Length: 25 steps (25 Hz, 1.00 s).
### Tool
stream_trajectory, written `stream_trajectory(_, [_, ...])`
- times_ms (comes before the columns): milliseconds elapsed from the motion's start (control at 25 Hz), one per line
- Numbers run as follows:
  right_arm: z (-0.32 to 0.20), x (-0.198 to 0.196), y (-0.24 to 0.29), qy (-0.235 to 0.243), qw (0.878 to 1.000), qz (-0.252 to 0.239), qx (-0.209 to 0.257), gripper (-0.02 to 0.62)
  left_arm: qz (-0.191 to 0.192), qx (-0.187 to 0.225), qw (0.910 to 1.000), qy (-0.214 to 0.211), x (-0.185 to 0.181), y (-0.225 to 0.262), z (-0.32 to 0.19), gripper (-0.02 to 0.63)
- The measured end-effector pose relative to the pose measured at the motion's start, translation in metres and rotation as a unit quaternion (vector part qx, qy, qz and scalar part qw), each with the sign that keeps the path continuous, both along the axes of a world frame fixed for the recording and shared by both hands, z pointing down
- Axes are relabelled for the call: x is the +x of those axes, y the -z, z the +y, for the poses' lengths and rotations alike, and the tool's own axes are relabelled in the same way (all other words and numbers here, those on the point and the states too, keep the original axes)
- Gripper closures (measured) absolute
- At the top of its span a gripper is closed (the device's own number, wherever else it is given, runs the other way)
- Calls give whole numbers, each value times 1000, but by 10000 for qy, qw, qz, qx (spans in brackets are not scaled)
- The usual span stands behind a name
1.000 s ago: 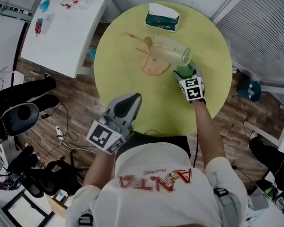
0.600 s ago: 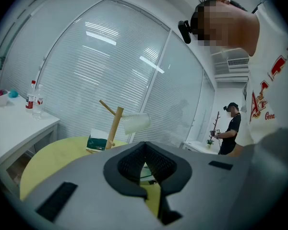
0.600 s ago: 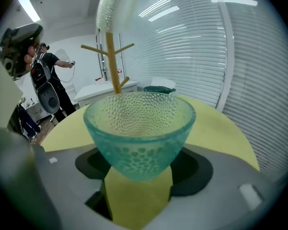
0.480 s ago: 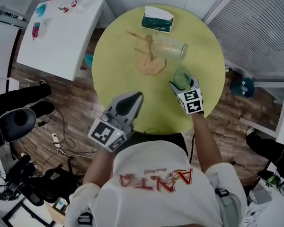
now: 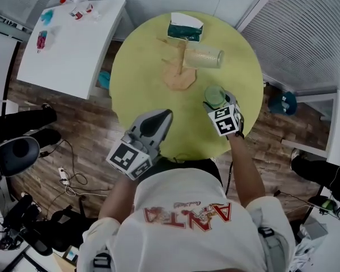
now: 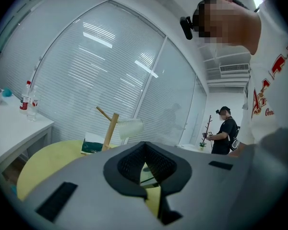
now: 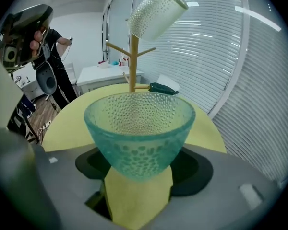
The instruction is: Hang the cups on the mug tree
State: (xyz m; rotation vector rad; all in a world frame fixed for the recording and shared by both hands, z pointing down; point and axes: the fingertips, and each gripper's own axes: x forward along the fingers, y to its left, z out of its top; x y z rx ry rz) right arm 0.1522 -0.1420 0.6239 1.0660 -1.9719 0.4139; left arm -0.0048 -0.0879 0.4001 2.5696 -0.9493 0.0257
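step in hand, as i judge it: carrying the second cup to the tree. right gripper (image 7: 140, 172) is clamped on the green cup (image 7: 138, 128), with the pads on its narrow lower body; the cup sits right of centre in the head view, apparently clear of the yellow table (image 5: 136, 78). mug tree (image 5: 179, 61) stands at upper centre, with a clear cup (image 5: 204, 56) already over one peg. no handle shows on the green cup, so the next move likely calls for raising it, turning its mouth toward a bare peg and sliding it on without knocking the stem. right forearm reaches up from lower right, gripper tipped downward. left gripper (image 5: 158, 120) hangs at lower centre by the table edge, jaws together, empty, about level
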Motion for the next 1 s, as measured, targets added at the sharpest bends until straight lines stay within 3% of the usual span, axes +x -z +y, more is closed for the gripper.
stream_trajectory(200, [-11,11,-14,403,9908,1279,-202,253,108,9,9999,97,-15,-1,9,597])
stream_trajectory(520, [-65,12,-23,721,9514,2995,-15,255,243,-39,9986,463,-64,-5,16,597])
stream_trajectory(1000, [-89,1,-25,904,9021,4217,-130,255,381,-92,9978,533,-115,-11,18,597])
